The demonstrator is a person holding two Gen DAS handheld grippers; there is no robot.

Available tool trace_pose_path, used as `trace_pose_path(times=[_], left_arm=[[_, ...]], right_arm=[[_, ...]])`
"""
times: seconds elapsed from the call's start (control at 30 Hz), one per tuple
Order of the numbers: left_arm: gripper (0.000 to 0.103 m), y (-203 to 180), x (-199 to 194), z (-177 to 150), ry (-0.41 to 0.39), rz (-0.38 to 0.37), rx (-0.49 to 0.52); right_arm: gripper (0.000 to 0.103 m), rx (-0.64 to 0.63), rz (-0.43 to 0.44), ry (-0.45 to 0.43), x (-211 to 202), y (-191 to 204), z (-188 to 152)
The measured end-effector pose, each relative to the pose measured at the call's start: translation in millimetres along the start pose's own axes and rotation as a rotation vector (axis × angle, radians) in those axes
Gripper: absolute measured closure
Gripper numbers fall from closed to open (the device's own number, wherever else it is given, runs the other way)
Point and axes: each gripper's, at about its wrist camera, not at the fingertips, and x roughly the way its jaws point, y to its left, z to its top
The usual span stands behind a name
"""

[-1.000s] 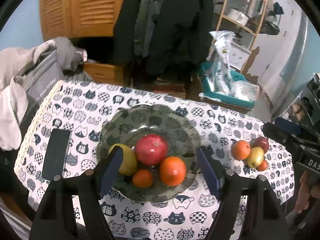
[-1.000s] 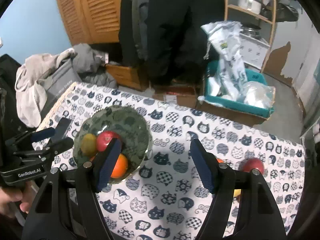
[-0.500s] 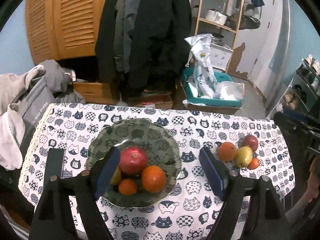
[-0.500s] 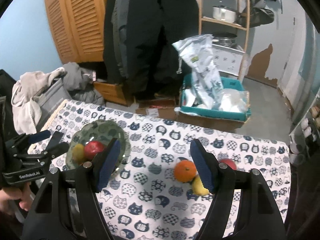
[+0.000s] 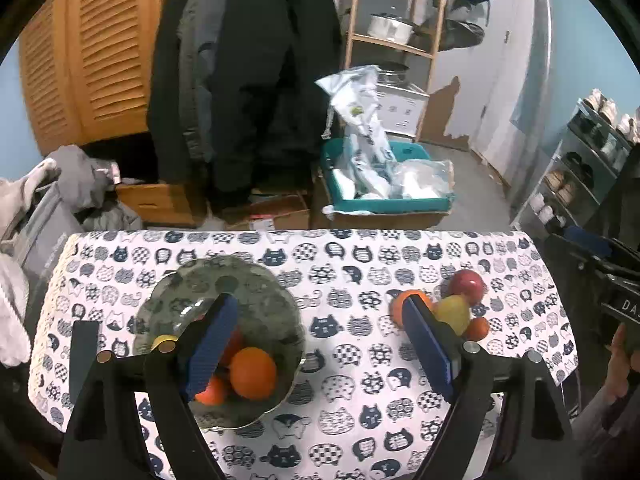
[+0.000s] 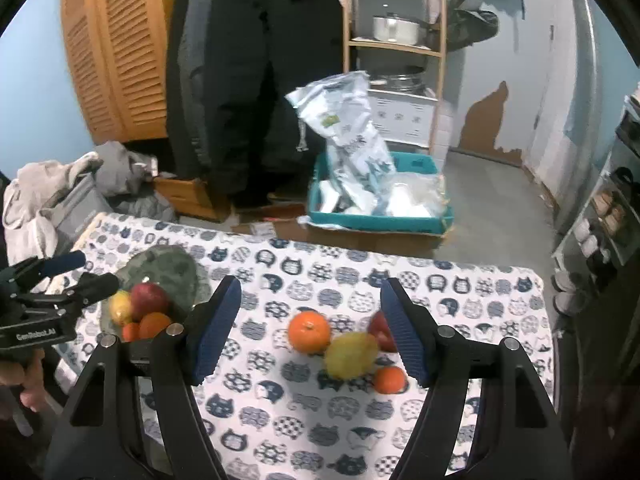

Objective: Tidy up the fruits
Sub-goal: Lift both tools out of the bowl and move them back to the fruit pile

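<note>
Plainly, both tongs, left tongs (image 5: 316, 344) and right tongs (image 6: 310, 330), hang released; nudging the lemon (image 6: 351, 355) at lower centre could roll the touching orange (image 6: 309, 331) away.

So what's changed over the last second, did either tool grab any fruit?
No grab. The right tool swung away from the bowl toward the loose fruit pile: its open fingers now frame the orange and lemon. The left tool pulled back from the bowl, also open and empty. Fruit in the bowl and the pile on the tablecloth stayed put.
</note>
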Motion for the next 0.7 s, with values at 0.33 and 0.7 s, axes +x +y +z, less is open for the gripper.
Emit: trace_pose_path(times=[0.33,0.7], left_arm=[[0.017,-35.1,17.3,3.2,0.028,-0.023,0.052],[0.017,-63.3,54.8,-1.1,0.080,-0.028,0.095]], right_arm=[[0.030,0.057,-0.054,0.015,-4.6,-41.9,-14.9],[0.030,0.111,-0.091,0.062,7.1,-75.3,-30.1]])
